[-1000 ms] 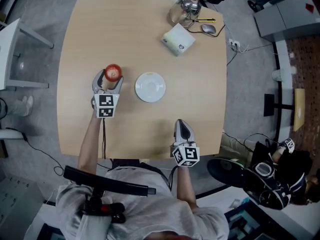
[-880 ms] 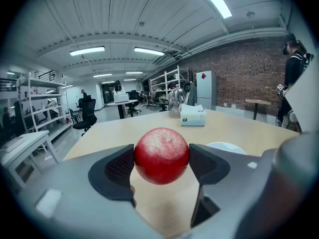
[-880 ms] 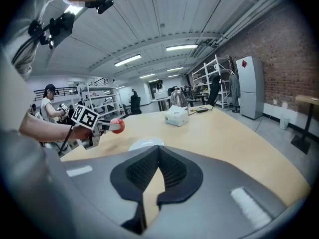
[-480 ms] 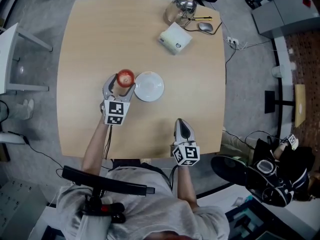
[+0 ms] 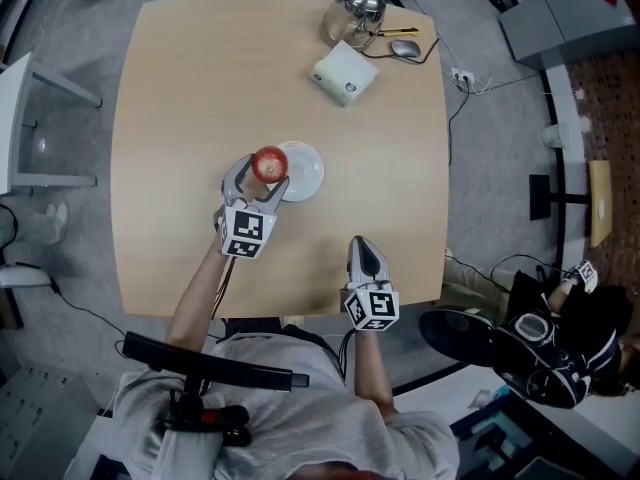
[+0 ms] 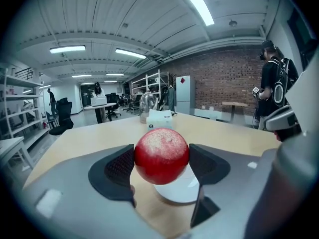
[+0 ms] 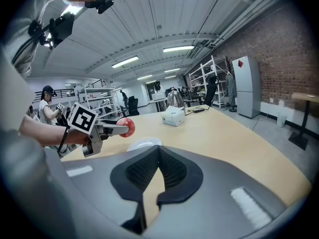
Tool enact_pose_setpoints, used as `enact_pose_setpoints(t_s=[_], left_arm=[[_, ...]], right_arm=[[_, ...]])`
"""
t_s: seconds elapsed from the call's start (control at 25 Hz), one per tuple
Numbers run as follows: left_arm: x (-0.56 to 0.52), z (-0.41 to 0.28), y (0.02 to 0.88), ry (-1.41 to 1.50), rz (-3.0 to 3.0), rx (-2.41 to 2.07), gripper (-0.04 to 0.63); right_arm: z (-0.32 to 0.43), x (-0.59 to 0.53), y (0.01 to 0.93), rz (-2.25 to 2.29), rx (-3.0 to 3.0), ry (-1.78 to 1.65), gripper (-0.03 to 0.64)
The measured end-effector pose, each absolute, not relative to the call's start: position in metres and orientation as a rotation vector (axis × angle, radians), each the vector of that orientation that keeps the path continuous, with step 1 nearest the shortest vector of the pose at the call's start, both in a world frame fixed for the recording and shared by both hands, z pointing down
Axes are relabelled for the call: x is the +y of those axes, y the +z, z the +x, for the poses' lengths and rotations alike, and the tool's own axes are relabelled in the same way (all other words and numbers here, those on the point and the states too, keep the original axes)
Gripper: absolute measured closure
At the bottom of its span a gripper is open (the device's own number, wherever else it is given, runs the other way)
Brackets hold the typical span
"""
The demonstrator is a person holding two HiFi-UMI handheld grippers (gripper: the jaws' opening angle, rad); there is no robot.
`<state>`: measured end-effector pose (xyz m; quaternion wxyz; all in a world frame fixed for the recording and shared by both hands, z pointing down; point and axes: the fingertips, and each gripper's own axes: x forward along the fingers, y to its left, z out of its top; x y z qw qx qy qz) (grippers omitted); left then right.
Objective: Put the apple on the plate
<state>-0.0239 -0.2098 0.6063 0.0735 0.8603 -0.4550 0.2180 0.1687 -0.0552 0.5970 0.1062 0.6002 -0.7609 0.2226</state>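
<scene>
A red apple (image 5: 269,165) (image 6: 161,155) (image 7: 127,127) hangs above the table, with my left gripper (image 5: 262,174) (image 6: 161,164) shut on it. The apple is over the left rim of the small white plate (image 5: 304,170) (image 6: 182,189) (image 7: 143,144) in the middle of the table. My right gripper (image 5: 364,256) (image 7: 158,172) rests shut near the table's front edge, with nothing between its jaws.
At the table's (image 5: 180,88) far side stand a white tissue box (image 5: 344,76) (image 6: 159,118) (image 7: 174,117), a glass kettle (image 5: 349,13) (image 6: 147,105), a mouse (image 5: 405,48) and a pen. A person stands at the right in the left gripper view.
My left gripper has carried the apple rightward and nearer, from left of the plate to over its left rim. The right gripper has not moved.
</scene>
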Motion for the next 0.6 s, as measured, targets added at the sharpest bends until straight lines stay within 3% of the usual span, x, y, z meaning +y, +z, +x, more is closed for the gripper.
enact_pose_setpoints(t_s=[0.6], left_arm=[[-0.191,0.018,0.633,0.727,2.635,-1.222,0.227]], right_arm=[[0.172,-0.047,0.599,1.786,-2.234,0.668,0.611]])
